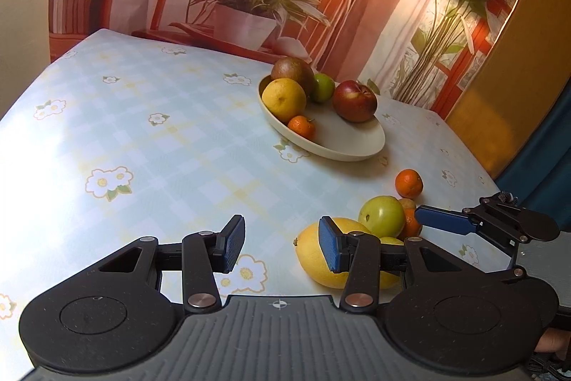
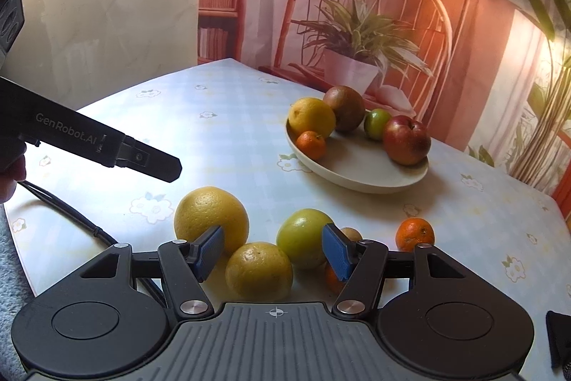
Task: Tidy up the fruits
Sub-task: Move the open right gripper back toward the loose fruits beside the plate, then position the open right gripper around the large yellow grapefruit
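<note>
Your right gripper (image 2: 273,254) hovered, fingers spread and empty, over the small orange (image 2: 258,270) near the table's edge.
Firm, round and waxy, it likely needed pads across its widest middle; your left gripper (image 1: 282,245) also hung spread and empty.

A yellow orange (image 2: 311,116), a brown fruit (image 2: 345,108), a small green fruit (image 2: 376,124), a red apple (image 2: 407,140) and a mandarin (image 2: 311,145) are held in the pale bowl (image 2: 374,177). Two yellow oranges (image 2: 210,218), a green apple (image 2: 303,241) and another mandarin (image 2: 415,234) are left on the table (image 2: 214,116).

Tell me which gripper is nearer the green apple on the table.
Right. The right gripper has the green apple just ahead, by its right finger. The left gripper sits off to the apple's left, past the big yellow fruit.
</note>
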Demonstrator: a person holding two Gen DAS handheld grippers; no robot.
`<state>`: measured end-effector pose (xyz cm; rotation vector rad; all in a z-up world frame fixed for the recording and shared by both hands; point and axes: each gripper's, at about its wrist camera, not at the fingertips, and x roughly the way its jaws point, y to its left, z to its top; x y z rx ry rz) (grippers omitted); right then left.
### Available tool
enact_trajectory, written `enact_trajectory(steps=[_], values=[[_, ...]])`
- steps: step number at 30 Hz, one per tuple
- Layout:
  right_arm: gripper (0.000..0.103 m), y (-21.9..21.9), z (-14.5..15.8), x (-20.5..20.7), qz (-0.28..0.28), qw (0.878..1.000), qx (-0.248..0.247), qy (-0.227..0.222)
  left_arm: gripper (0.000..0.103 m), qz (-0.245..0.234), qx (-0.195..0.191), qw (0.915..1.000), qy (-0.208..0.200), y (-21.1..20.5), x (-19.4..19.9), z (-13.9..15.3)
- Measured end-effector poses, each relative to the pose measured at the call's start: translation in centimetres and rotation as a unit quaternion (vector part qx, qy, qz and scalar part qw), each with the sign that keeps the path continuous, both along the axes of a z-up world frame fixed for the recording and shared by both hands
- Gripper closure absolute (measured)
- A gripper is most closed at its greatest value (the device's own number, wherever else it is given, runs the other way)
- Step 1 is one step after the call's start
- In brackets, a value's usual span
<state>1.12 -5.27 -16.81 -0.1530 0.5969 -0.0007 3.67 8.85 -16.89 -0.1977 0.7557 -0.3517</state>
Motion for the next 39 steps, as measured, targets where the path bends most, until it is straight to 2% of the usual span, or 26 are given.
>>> enact_trajectory(steps=[10,21,30,34,39], values=[[0.046,1.1,0.2,0.2,0.026,0.999,-0.033,0.009,0.055,-0.023,0.022,0.9995,-0.004,-1.6,0.4,-0.6],[0.046,3.0,-0.3,1.0,0.073,0.995,-0.058,0.038,0.05,-0.027,0.013,0.9995,0.001,-2.1,1.9,-0.7],[0.047,3.2,-0.5,3.2,0.079,0.993,-0.05,0.07,0.048,-0.028,-0.004,0.9996,0.008,-1.7,2.1,-1.1],[0.052,3.2,-0.6,4.0,0.082,0.992,-0.044,0.086,0.048,-0.028,-0.006,0.9996,0.007,-1.7,2.1,-1.1],[0.052,3.3,-0.7,4.2,0.083,0.991,-0.044,0.093,0.048,-0.027,-0.007,0.9996,0.005,-1.7,2.0,-1.2]])
